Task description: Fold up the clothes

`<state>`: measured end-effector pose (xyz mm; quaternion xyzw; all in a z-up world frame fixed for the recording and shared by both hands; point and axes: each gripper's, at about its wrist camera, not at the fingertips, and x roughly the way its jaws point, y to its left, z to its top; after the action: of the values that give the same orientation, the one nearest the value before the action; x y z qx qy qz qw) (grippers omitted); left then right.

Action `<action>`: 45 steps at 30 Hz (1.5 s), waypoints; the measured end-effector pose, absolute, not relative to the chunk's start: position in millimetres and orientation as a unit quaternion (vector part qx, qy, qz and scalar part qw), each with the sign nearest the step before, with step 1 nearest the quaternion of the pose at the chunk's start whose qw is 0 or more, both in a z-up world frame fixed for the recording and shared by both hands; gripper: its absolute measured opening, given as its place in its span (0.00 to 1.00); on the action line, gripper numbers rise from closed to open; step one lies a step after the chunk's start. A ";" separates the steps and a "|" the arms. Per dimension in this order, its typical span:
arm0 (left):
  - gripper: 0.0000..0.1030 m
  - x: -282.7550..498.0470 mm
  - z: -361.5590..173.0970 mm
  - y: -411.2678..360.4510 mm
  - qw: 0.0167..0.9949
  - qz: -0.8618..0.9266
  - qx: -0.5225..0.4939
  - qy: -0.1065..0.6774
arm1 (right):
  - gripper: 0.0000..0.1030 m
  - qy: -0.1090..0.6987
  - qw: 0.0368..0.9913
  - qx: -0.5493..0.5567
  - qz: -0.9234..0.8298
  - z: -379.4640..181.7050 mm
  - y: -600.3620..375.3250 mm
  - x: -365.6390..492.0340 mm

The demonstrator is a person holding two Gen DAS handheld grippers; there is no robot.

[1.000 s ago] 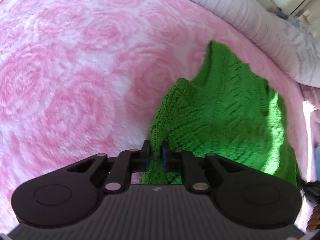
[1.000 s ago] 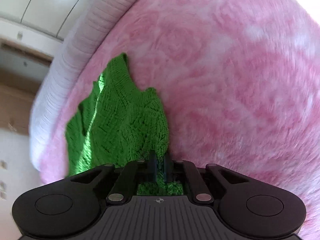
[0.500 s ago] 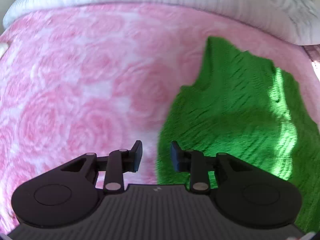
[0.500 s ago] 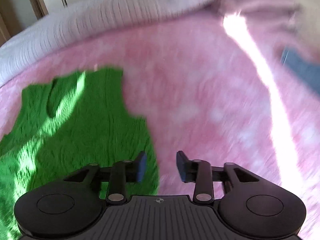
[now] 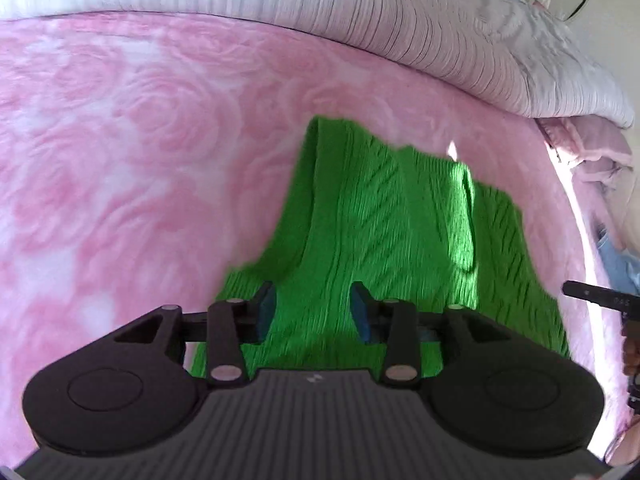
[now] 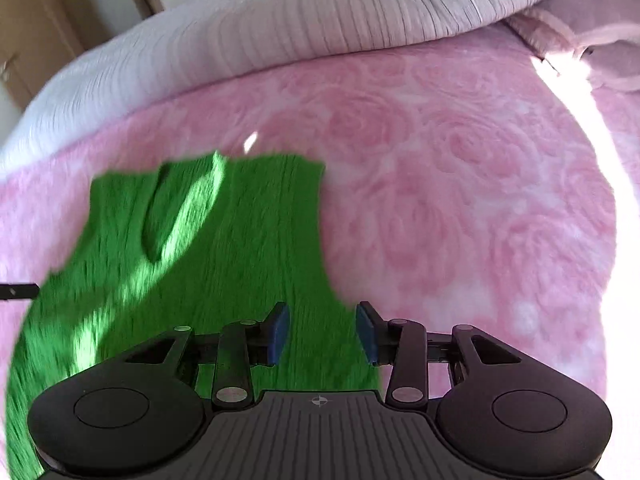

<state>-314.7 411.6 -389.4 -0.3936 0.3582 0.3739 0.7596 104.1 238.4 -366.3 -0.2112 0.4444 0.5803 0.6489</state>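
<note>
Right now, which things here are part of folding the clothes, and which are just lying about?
Part of the job:
green knitted vest, spread flat
left gripper, jaws just opened, nothing between them
right gripper, jaws apart, empty

Just lying about:
pink rose blanket under the vest
white ribbed duvet behind
crumpled pink cloth

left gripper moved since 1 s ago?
Yes. The left gripper has let go of the green vest, jaws just opening, and pulled back from the white quilt.

a pink rose-patterned blanket (image 6: 460, 184) covers the bed; a ribbed pale quilt (image 6: 320, 20) lies at twelve o'clock, wooden furniture (image 6: 36, 36), possibly a cupboard, at ten.
</note>
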 end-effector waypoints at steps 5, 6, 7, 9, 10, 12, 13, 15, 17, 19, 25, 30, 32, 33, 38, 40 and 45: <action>0.20 -283.9 -417.5 441.3 0.761 0.341 -0.372 0.408 | 0.40 0.474 0.638 -0.190 0.576 -378.6 279.0 125.5; 0.08 -280.2 -418.1 440.0 0.767 0.336 -0.355 0.415 | 0.40 0.479 0.638 -0.189 0.572 -381.7 283.1 126.7; 0.01 -278.1 -415.3 436.9 0.776 0.334 -0.333 0.418 | 0.40 0.483 0.637 -0.188 0.571 -385.4 286.1 126.8; 0.00 -282.1 -399.6 431.1 0.794 0.346 -0.299 0.401 | 0.40 0.485 0.634 -0.187 0.572 -391.0 289.4 125.4; 0.00 -284.4 -391.7 428.5 0.802 0.352 -0.282 0.392 | 0.40 0.483 0.635 -0.188 0.573 -392.5 289.7 124.2; 0.00 -292.7 -387.4 431.1 0.802 0.364 -0.275 0.386 | 0.40 0.478 0.635 -0.191 0.576 -394.6 290.4 122.7; 0.00 -296.3 -389.8 433.8 0.799 0.368 -0.274 0.389 | 0.40 0.475 0.636 -0.190 0.578 -394.9 290.9 122.8; 0.01 -296.6 -406.1 437.6 0.786 0.372 -0.264 0.417 | 0.40 0.477 0.632 -0.183 0.583 -398.2 294.0 123.4; 0.02 -290.8 -421.1 434.2 0.783 0.367 -0.238 0.443 | 0.40 0.484 0.629 -0.182 0.580 -402.5 300.2 124.3; 0.02 -286.9 -423.7 437.1 0.782 0.365 -0.238 0.446 | 0.40 0.487 0.629 -0.180 0.578 -404.3 305.8 125.8; 0.35 -279.7 -408.7 472.6 0.784 0.363 -0.332 0.379 | 0.40 0.515 0.618 -0.114 0.583 -405.7 316.6 150.3; 0.24 -259.1 -418.8 506.9 0.782 0.351 -0.397 0.327 | 0.41 0.528 0.613 -0.091 0.581 -413.3 333.0 158.4; 0.00 -251.4 -418.5 506.2 0.796 0.333 -0.380 0.332 | 0.30 0.510 0.611 -0.094 0.599 -410.9 337.2 153.3; 0.00 -251.3 -413.2 501.2 0.807 0.339 -0.355 0.328 | 0.01 0.494 0.608 -0.102 0.612 -407.3 338.9 148.8; 0.00 -273.9 -387.4 505.6 0.822 0.417 -0.249 0.298 | 0.00 0.392 0.617 -0.092 0.677 -366.1 334.9 134.2; 0.00 -279.1 -395.1 519.0 0.803 0.440 -0.251 0.315 | 0.00 0.378 0.624 -0.096 0.677 -363.6 342.4 133.2; 0.06 -276.4 -410.8 516.9 0.786 0.404 -0.311 0.351 | 0.02 0.406 0.642 -0.185 0.623 -395.6 367.3 120.2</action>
<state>-276.4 516.9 -410.8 -0.3114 0.3507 0.4037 0.7855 120.2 367.3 -395.6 -0.1852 0.4056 0.6232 0.6425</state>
